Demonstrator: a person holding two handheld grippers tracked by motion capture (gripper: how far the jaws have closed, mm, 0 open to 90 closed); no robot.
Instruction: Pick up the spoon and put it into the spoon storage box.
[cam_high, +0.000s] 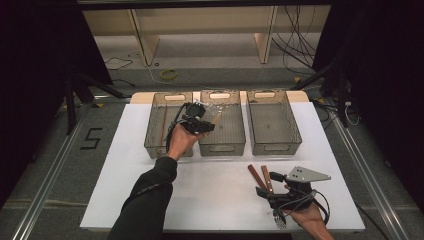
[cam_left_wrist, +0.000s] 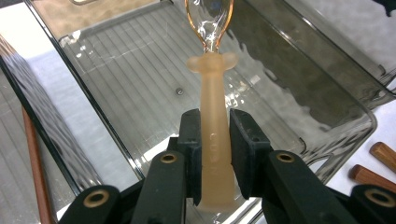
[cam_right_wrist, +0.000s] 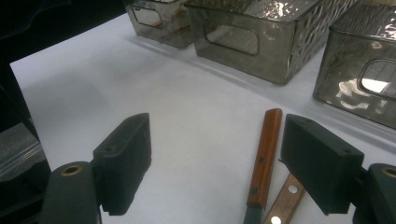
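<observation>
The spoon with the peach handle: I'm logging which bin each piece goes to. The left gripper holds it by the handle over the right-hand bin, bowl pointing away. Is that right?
Not quite. The left gripper does hold the spoon by its handle, bowl pointing away, but over the middle bin, not the right-hand bin. The high view shows it.

Dim room, bright table (glare on bins (cam_left_wrist: 299, 70)); close jaws blurred.
</observation>
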